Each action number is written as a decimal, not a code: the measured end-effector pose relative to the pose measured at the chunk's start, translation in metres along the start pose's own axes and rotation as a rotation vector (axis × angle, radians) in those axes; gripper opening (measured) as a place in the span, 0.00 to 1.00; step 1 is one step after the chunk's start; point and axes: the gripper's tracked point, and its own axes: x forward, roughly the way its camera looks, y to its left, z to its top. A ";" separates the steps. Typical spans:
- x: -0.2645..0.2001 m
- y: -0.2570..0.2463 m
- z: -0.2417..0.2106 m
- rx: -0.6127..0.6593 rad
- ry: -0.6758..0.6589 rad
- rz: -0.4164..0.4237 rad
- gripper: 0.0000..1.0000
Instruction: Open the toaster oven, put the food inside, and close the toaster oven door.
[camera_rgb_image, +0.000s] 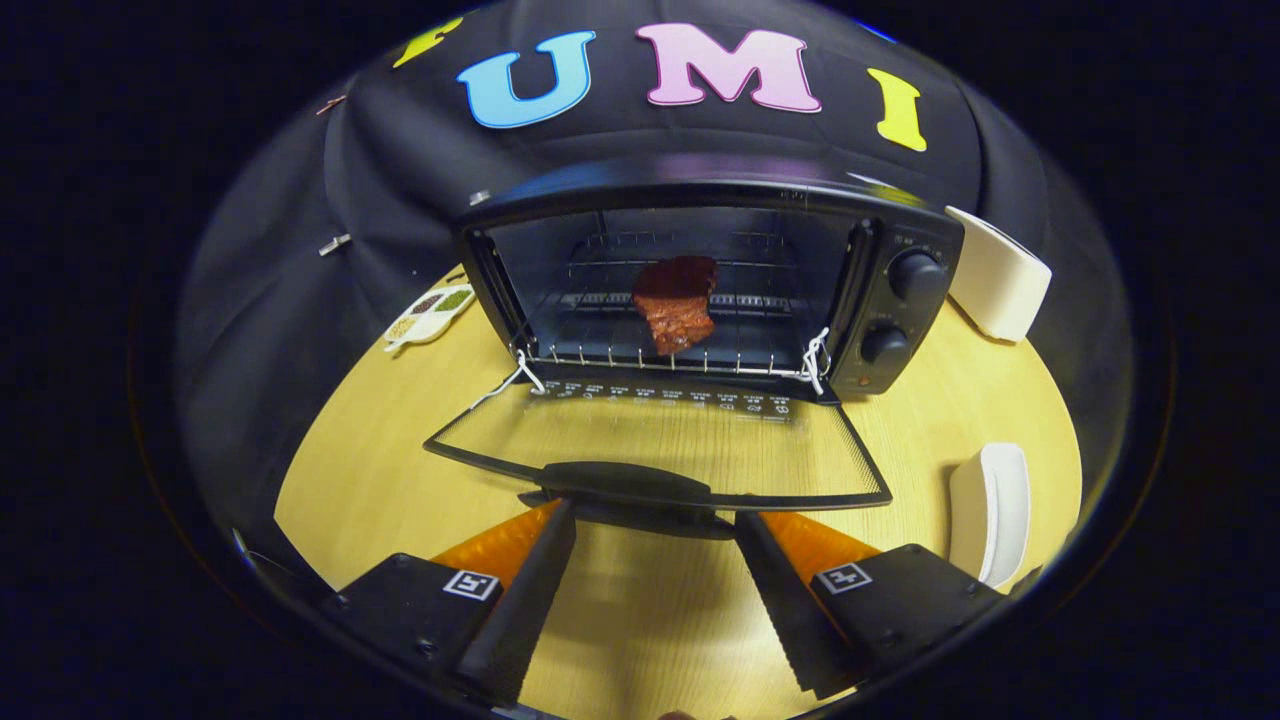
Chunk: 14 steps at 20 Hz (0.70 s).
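Food (677, 303) sits on rack inside toaster oven (700, 280); door (660, 440) down flat on bench (380, 470); gripper (648, 520) jaws open, empty, tips at door handle (625, 483).

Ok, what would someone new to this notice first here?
The black toaster oven stands wide open on the wooden table, a reddish-brown piece of food on its rack. Its glass door lies folded flat, and the gripper, fingers apart, sits right at the door handle.

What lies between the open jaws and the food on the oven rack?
In the gripper view, the lowered glass door with its handle lies before the food.
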 end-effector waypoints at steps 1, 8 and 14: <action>-0.002 -0.002 0.007 0.000 -0.016 0.005 0.99; -0.016 -0.006 0.069 0.018 -0.140 0.015 0.99; -0.039 -0.010 0.134 0.010 -0.279 0.001 0.99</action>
